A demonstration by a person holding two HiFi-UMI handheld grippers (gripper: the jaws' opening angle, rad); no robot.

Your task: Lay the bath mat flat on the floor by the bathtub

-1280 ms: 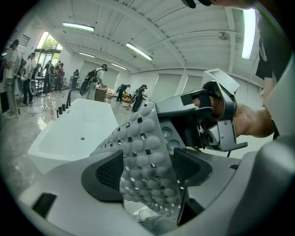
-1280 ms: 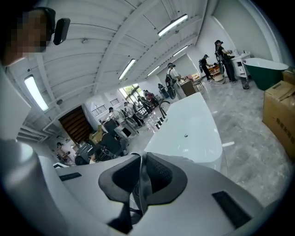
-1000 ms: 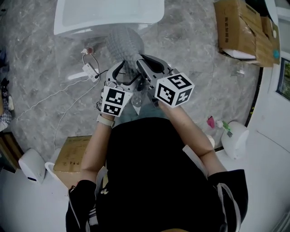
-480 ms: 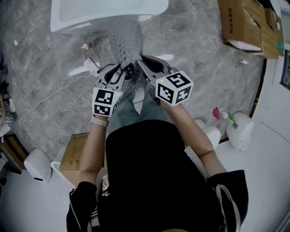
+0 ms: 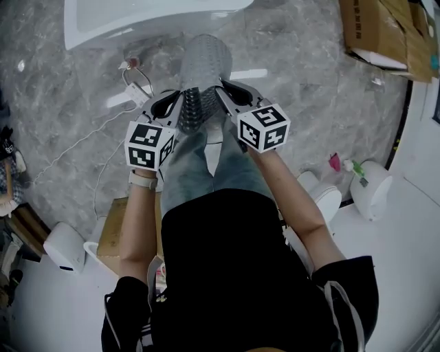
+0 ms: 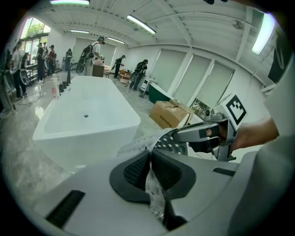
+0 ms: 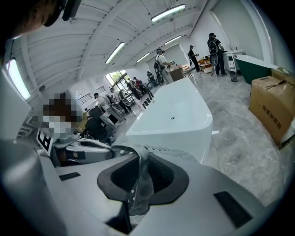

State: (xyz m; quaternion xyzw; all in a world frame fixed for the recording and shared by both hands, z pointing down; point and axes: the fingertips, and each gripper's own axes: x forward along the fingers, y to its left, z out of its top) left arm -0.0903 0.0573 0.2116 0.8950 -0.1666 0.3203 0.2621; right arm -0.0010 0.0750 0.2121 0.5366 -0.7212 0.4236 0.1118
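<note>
A grey perforated bath mat [image 5: 203, 69] hangs between my two grippers above the marble floor, just in front of the white bathtub [image 5: 137, 20]. My left gripper [image 5: 180, 110] has just been closing and is shut on the mat's near left edge [image 6: 152, 177]. My right gripper [image 5: 221, 95] has just been opening a little, with the mat's other corner [image 7: 139, 182] still pinched between its pads. The tub [image 6: 87, 115] fills the left gripper view, where the right gripper [image 6: 203, 133] also shows. In the right gripper view the tub [image 7: 179, 115] lies ahead.
A white power strip with cables [image 5: 130, 93] lies on the floor left of the mat. Cardboard boxes [image 5: 381, 34] stand at the upper right, another box [image 5: 113, 230] by my left leg. White appliances [image 5: 371, 189] sit at the right. People stand far off [image 6: 94, 48].
The left gripper has gone from open beside the mat to shut on its edge. Both grippers have sunk, and the mat now hangs longer and wider between them.
</note>
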